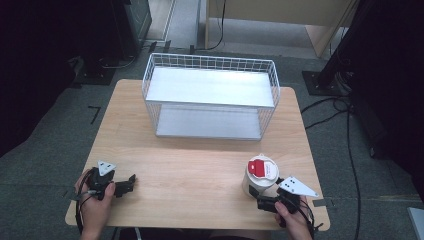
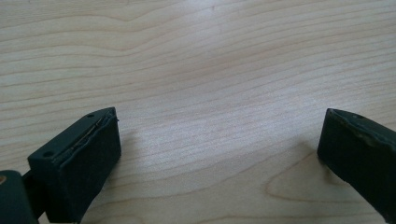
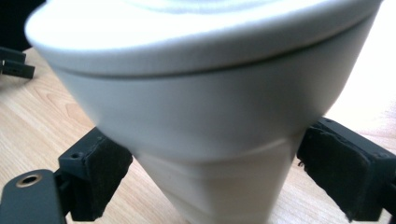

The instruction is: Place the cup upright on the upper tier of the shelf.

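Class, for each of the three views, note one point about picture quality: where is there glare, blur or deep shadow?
High view: the wire basket has washed-out shelves, and the room's corners are nearly black. Left gripper view: the table shows soft sheen with crisp grain. Right gripper view: the white cup is close and blurred, and the right edge is overexposed.

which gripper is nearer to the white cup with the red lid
Right. The right gripper is at the white cup, its jaws on either side of the cup's lower body. The left gripper is far across the table, jaws open over bare wood.
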Motion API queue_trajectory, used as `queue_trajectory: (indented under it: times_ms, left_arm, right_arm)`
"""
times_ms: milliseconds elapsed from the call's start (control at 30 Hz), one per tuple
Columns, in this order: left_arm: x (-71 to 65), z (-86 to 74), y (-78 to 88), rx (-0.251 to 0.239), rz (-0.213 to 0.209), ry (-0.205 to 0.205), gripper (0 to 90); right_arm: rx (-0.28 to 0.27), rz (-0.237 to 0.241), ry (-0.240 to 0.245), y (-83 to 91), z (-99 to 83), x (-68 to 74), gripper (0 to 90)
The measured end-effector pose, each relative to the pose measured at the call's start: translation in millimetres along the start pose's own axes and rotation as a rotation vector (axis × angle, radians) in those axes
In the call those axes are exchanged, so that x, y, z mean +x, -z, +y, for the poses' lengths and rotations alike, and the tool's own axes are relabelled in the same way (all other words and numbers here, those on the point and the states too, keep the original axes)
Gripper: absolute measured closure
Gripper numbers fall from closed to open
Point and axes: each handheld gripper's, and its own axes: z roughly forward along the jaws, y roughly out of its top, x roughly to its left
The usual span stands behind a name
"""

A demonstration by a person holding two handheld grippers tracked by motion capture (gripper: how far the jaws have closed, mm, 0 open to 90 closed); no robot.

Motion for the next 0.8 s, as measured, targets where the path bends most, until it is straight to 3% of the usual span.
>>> queue_trajectory:
  times_ms: [267, 467, 567, 800]
  left_arm:
    - [0.0, 0.0, 0.0, 0.000, 0.000, -0.001, 0.0]
    - [0.0, 0.0, 0.0, 0.000, 0.000, -0.001, 0.0]
    - [0.0, 0.0, 0.0, 0.000, 0.000, -0.001, 0.0]
    - [0.0, 0.0, 0.0, 0.000, 0.000, 0.000, 0.0]
  right_arm:
    - [-0.064, -0.043, 0.007, -7.9, 1.4, 7.7, 7.3]
    - [-0.089, -0.039, -0.006, -11.7, 1.3, 8.0, 7.6]
    - [-0.109, -0.075, 0.032, -12.1, 0.9, 13.1, 8.6]
    - [-0.164, -0.130, 0.041, -17.4, 1.4, 23.9, 10.5]
